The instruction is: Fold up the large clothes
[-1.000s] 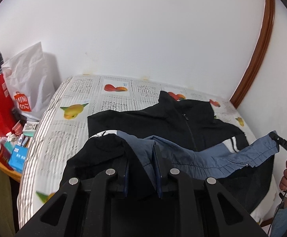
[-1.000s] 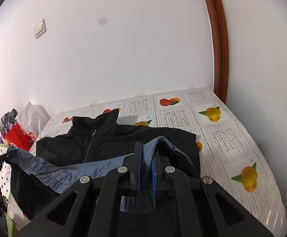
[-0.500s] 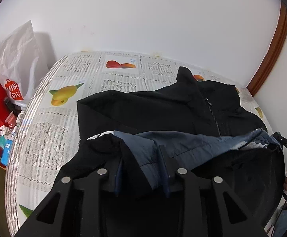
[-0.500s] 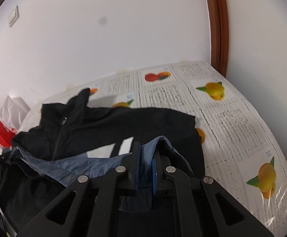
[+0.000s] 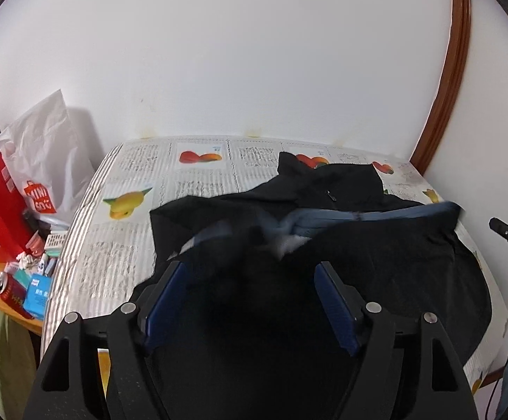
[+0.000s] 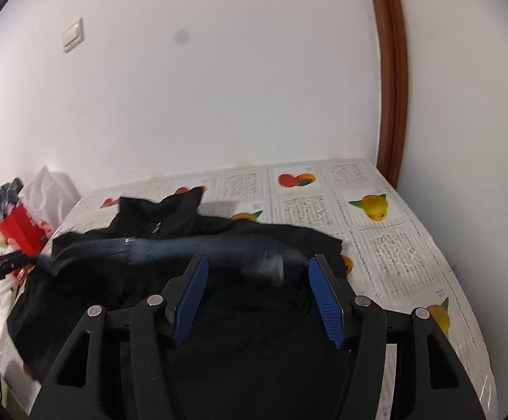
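A black zip jacket [image 5: 376, 255] with a blue lining band [image 5: 376, 215] lies on the bed, its lower half folded up over the chest; the collar [image 5: 289, 164] points to the wall. It also shows in the right wrist view [image 6: 170, 224], with the blue band [image 6: 198, 246] across it. My left gripper [image 5: 250, 276] is open and empty just above the near left part of the jacket. My right gripper [image 6: 255, 273] is open and empty above the near right part.
The bed [image 5: 131, 238] has a fruit-print cover [image 6: 394, 252] and stands against white walls with a brown door frame [image 5: 443, 87]. A side table [image 5: 12, 311] at the left holds red bags, cans and a white bag [image 5: 44, 161].
Both grippers have opened and let go of the jacket's blue-lined hem. The hem has dropped onto the jacket's chest, still blurred from falling. Both grippers have drawn back a little.
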The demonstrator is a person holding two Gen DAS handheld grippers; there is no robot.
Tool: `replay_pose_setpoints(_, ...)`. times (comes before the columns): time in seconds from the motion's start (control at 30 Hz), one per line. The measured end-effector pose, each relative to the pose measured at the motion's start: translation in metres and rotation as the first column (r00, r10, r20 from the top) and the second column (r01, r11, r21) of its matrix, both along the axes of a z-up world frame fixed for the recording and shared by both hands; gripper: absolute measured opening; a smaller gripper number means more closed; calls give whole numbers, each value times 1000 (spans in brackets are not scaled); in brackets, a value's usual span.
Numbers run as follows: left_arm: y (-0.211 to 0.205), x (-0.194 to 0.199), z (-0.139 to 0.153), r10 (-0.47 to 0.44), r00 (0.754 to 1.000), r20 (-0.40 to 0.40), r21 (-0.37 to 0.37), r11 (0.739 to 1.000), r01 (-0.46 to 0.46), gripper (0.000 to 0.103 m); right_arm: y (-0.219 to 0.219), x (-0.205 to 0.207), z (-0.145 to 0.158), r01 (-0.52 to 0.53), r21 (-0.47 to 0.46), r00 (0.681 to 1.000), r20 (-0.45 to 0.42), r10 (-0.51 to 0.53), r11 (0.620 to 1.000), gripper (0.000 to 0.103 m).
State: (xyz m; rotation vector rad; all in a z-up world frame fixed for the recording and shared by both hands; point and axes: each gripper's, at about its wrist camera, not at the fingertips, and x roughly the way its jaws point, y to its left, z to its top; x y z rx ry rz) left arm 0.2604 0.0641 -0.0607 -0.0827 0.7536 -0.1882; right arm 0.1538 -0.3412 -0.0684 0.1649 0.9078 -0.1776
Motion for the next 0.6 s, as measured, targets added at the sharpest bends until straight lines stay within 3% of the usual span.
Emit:
replay_pose_setpoints(0.23,-2,4,-30,16,995,-95,70,998,-9,75,31,12,-42,-101,-35,985,-145,95,994,59)
replay_pose_setpoints(0.5,-11,48,-47,18,996,-85,135,991,-6,75,30,60,-94,-135,-116,964,-244,104,984,59)
replay_pose_setpoints(0.6,-13,66,-62,40,996,-85,199,980,-23,75,20,79,-116,-117,-138,958,-277,76,983,59)
